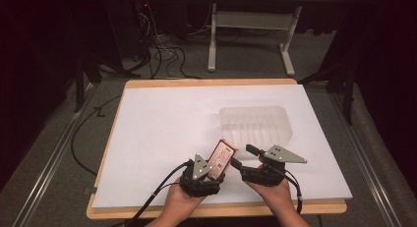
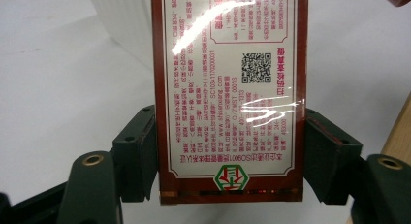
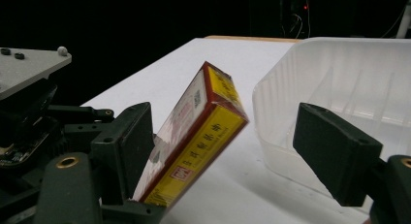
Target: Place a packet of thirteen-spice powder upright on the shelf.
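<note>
A dark red box (image 1: 222, 158) with a white printed label and a QR code is tilted up off the table near its front edge. My left gripper (image 1: 216, 174) is shut on it; in the left gripper view both jaws press the long sides of the box (image 2: 230, 88) near its lower end. My right gripper (image 1: 243, 156) stands just right of it, open. In the right gripper view the box's yellow side (image 3: 203, 146) lies against the left jaw, while the right jaw stands well apart from it. The left gripper's grey plate (image 3: 29, 69) is at the upper left.
A clear ribbed plastic container (image 1: 282, 124) sits on the white sheet (image 1: 167, 119) right of centre, just beyond my right gripper; its wall (image 3: 339, 69) is close behind the right jaw. The table's wooden edge (image 2: 400, 136) is nearby. Cables and a stand lie on the floor beyond.
</note>
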`<state>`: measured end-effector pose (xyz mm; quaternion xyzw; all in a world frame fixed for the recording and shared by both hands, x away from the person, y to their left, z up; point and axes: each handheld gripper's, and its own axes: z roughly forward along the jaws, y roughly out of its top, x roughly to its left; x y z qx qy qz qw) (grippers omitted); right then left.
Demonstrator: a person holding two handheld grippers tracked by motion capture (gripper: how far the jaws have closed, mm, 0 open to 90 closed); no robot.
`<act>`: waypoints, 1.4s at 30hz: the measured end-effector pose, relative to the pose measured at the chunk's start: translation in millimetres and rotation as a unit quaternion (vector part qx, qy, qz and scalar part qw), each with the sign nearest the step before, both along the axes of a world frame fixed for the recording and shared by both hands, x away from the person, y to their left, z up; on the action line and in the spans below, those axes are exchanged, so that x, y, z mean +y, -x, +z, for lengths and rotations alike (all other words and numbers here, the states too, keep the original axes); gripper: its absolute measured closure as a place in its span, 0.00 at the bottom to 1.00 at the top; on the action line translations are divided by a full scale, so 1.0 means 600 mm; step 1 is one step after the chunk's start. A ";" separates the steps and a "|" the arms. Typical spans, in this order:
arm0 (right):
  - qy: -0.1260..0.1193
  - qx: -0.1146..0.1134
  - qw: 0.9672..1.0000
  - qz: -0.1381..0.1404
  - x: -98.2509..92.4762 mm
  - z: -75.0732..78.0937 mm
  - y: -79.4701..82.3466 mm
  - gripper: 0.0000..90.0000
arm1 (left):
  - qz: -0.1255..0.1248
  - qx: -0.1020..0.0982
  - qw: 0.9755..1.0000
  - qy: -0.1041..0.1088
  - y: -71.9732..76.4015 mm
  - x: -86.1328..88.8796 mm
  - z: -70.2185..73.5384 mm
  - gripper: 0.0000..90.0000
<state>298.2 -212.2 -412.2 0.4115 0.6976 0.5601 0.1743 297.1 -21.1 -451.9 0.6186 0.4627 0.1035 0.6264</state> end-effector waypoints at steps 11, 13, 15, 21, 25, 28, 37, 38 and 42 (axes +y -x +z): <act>-0.020 0.028 0.999 0.011 0.006 -0.014 -0.009 0.32 | -0.013 -0.032 0.999 -0.012 0.021 -0.018 0.005 0.36; -0.023 0.031 0.999 0.014 0.008 -0.016 -0.009 0.34 | -0.011 -0.037 0.999 -0.013 0.022 -0.018 0.005 0.36; -0.024 0.034 0.999 0.017 0.011 -0.017 -0.009 0.36 | -0.009 -0.041 0.999 -0.014 0.022 -0.019 0.004 0.36; -0.024 0.040 0.999 0.024 0.014 -0.022 -0.010 0.41 | -0.002 -0.049 0.999 -0.018 0.023 -0.018 0.005 0.36; -0.029 0.043 0.998 0.026 0.013 -0.024 -0.011 0.47 | -0.001 -0.046 0.999 -0.027 0.021 -0.018 -0.001 0.36; -0.033 0.047 0.998 0.027 0.012 -0.025 -0.012 0.52 | -0.002 -0.038 0.999 -0.031 0.020 -0.020 -0.007 0.36; -0.041 0.049 0.997 0.043 0.011 -0.028 -0.012 0.69 | -0.004 -0.016 0.999 -0.034 0.011 -0.017 -0.017 0.36; -0.045 0.052 0.997 0.047 0.011 -0.027 -0.011 0.70 | -0.003 -0.016 0.999 -0.029 0.012 -0.017 -0.017 0.36; -0.052 0.050 0.996 0.054 0.014 -0.024 -0.011 0.73 | -0.002 -0.014 1.000 -0.027 0.011 -0.016 -0.017 0.36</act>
